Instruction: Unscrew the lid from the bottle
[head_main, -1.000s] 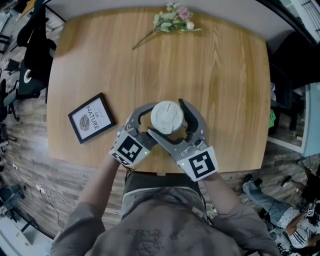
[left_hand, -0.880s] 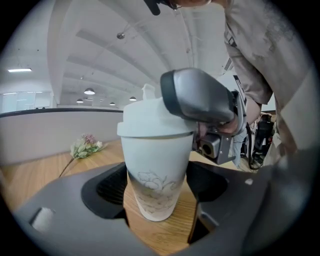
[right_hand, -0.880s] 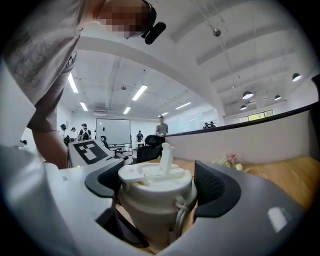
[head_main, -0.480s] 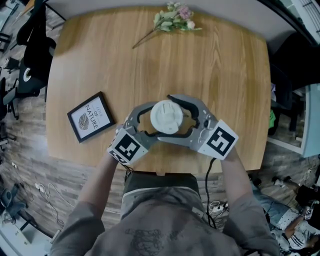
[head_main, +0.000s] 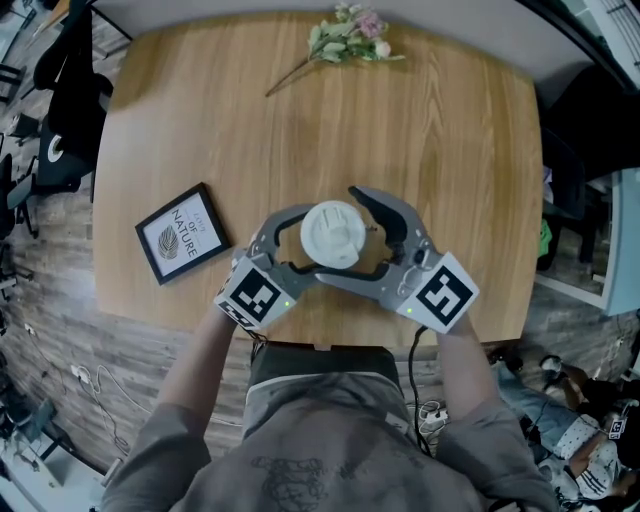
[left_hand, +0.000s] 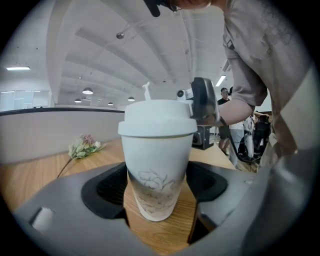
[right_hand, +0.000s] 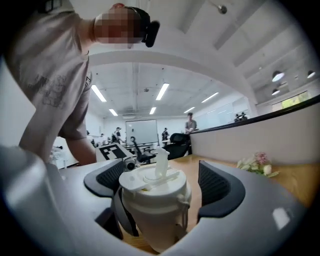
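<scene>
A white bottle (head_main: 333, 236) with a white lid (right_hand: 156, 182) stands upright near the front of the wooden table (head_main: 440, 130). My left gripper (head_main: 306, 244) comes in from the lower left and is shut on the bottle's lower body (left_hand: 156, 190), which has a faint flower print. My right gripper (head_main: 338, 236) reaches in from the lower right at lid height. Its jaws stand open around the lid, with a small gap showing beside the right pad (right_hand: 214, 186). The lid's flip spout (right_hand: 161, 162) sticks up.
A black-framed print (head_main: 183, 235) lies on the table to the left of the bottle. A sprig of flowers (head_main: 345, 40) lies at the far edge. The table's front edge (head_main: 320, 345) runs just behind both grippers. Floor and chairs surround the table.
My right gripper swung anticlockwise around the lid, its marker cube moving from below the bottle out to the right, then its jaws loosened off the lid. The left gripper and bottle stayed put.
</scene>
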